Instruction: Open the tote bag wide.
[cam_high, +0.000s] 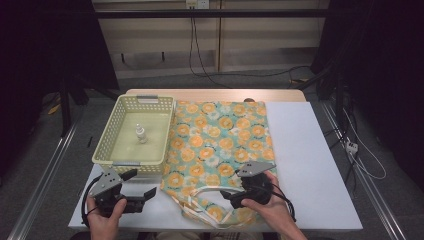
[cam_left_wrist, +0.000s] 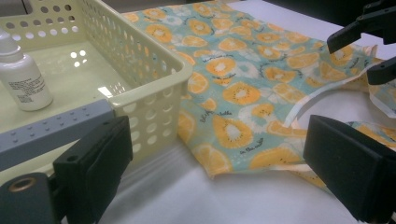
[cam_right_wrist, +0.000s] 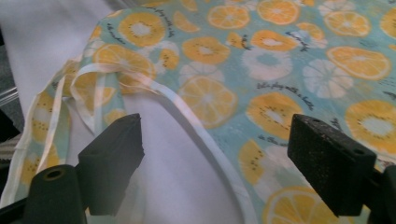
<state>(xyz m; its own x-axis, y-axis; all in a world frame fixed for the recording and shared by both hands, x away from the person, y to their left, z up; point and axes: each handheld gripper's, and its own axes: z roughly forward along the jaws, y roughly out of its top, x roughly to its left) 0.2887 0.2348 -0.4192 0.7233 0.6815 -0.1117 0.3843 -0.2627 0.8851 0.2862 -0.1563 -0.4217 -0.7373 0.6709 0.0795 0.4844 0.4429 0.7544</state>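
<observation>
A teal cloth bag printed with orange citrus slices (cam_high: 222, 137) is spread flat on the white-covered worktop (cam_high: 310, 165), and it serves as the landmark here. Its pale-edged looped handles (cam_high: 210, 192) are bunched at the bag's near edge, towards the person.

The right hand-held gripper (cam_high: 226, 196) is held low over that near edge, just above the handles. In the right gripper view its black jaws are seen standing wide apart, with the curved pale handle edge (cam_right_wrist: 205, 140) and a patch of bare worktop lying between them; nothing is pressed by the pads.

The left hand-held gripper (cam_high: 142, 184) is held off the bag's near left corner, over bare worktop, with its jaws pointed towards the bag. Its jaws are likewise spread apart and nothing is clamped; in the left gripper view the corner of the bag (cam_left_wrist: 219, 163) is seen beyond them, apart from the pads.

A pale yellow perforated plastic basket (cam_high: 107, 142) is set just beside the bag's left edge, and the cloth is touched by its wall. A small white plastic bottle (cam_high: 141, 134) is stood upright inside the basket.
</observation>
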